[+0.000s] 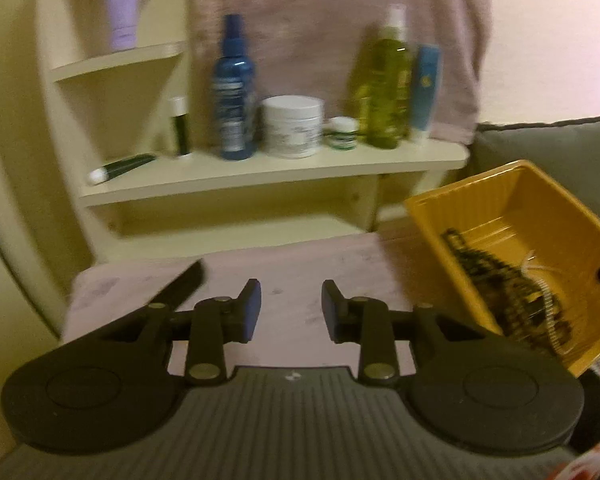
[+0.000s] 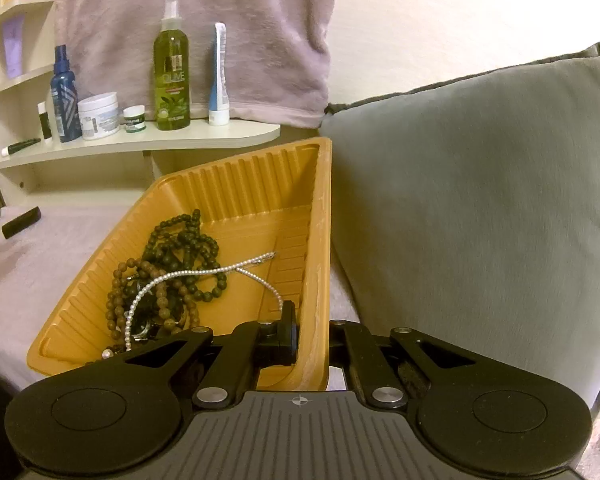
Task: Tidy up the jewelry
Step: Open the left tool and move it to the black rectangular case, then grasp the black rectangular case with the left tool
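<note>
A yellow ribbed tray [image 2: 240, 184] is tipped up off the pink cloth [image 2: 40, 272]. Inside it lie dark green beads [image 2: 188, 240], brown beads [image 2: 140, 280] and a pearl strand [image 2: 188, 276], tangled together. My right gripper [image 2: 312, 332] is shut on the tray's near right wall, with one finger inside and one outside. The left wrist view is blurred and shows the tray [image 1: 540, 200] at the right with the beads [image 1: 500, 280] in it. My left gripper [image 1: 291, 304] hangs over the pink cloth [image 1: 292, 268], left of the tray, open with nothing between its pads.
A small black bar [image 2: 22, 222] lies on the cloth left of the tray. Behind it, a cream shelf [image 2: 140, 144] carries a blue bottle [image 2: 64, 96], a white jar [image 2: 99, 114] and a green spray bottle [image 2: 172, 72]. A grey cushion [image 2: 480, 200] stands right of the tray.
</note>
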`<state>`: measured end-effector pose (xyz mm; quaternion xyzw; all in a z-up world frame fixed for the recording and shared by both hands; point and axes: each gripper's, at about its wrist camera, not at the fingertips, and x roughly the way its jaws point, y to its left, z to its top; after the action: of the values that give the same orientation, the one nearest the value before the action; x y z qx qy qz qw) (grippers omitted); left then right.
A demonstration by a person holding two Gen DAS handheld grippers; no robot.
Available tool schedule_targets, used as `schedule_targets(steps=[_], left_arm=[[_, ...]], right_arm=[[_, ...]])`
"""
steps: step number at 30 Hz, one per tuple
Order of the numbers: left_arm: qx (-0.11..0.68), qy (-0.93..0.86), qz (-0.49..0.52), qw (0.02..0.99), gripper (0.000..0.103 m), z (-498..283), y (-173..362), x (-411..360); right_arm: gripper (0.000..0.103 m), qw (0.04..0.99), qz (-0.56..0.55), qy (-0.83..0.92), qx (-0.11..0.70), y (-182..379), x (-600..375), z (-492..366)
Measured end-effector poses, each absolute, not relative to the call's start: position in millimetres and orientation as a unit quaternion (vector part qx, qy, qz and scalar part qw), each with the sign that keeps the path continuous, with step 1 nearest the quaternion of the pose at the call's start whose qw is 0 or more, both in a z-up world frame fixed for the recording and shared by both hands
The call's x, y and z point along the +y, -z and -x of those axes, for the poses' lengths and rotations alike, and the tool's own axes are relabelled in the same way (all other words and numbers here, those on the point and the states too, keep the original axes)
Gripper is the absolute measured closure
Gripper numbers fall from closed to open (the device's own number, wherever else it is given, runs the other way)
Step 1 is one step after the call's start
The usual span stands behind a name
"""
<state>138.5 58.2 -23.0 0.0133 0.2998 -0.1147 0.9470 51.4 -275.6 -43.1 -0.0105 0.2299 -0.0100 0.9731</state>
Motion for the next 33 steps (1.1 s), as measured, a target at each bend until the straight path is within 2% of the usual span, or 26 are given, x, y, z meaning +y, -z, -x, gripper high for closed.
schedule_targets(steps=[14, 33], left_arm=[[0.3, 0.041, -0.028, 0.953, 0.068, -141, 39, 112], [0.33, 0.059, -0.095, 0.937, 0.068, -205, 80, 122]], right_arm=[[0.099, 0.973, 0.012, 0.009, 0.23, 42, -275, -51], [0.099, 0.969, 0.016, 0.007, 0.247, 42, -277, -57]])
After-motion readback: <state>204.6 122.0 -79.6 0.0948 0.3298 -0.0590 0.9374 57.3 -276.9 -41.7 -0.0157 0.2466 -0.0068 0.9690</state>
